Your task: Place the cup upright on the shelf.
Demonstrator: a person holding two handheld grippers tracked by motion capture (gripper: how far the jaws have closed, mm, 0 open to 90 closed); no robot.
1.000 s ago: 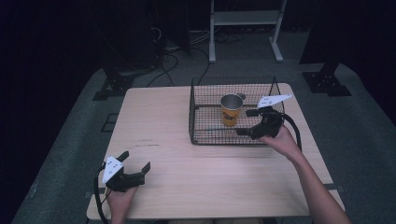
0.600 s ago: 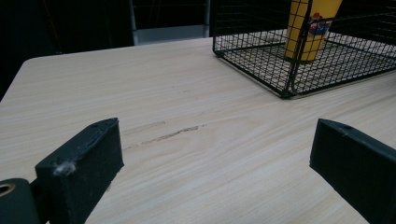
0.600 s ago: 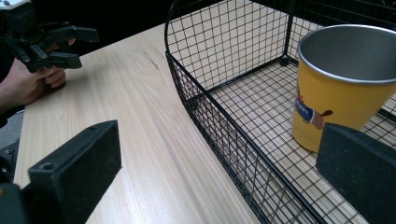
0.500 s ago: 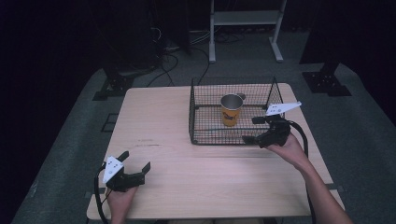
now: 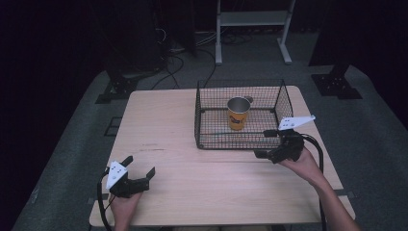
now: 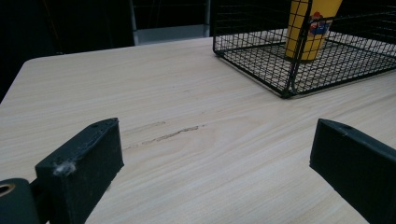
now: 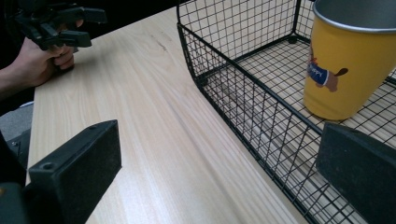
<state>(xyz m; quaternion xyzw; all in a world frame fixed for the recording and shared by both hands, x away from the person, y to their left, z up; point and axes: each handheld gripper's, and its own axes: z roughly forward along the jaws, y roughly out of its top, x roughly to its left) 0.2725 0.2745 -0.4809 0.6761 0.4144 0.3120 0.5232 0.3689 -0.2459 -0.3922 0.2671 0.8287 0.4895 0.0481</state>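
A yellow metal cup [image 5: 238, 113] with a cartoon print stands upright inside a black wire basket [image 5: 207, 137] at the table's back right. The cup [image 7: 344, 70] looks close in the right gripper view, behind the basket wall [image 7: 243, 98]. My right gripper [image 5: 266, 143] is open, low at the basket's front right corner, outside it, holding nothing. My left gripper [image 5: 140, 170] rests open near the table's front left corner, empty. In the left gripper view the basket [image 6: 261, 65] and cup [image 6: 310, 28] lie far ahead.
The light wooden table [image 5: 168, 125] stretches bare between the two grippers. Its front edge lies just behind the left hand. A white metal stand [image 5: 250, 19] and cables [image 5: 173, 45] sit on the grey floor beyond the table.
My right gripper has pulled back out of the basket, moving toward the table's front right and lower. The cup stays standing in the basket. The left gripper has not moved.
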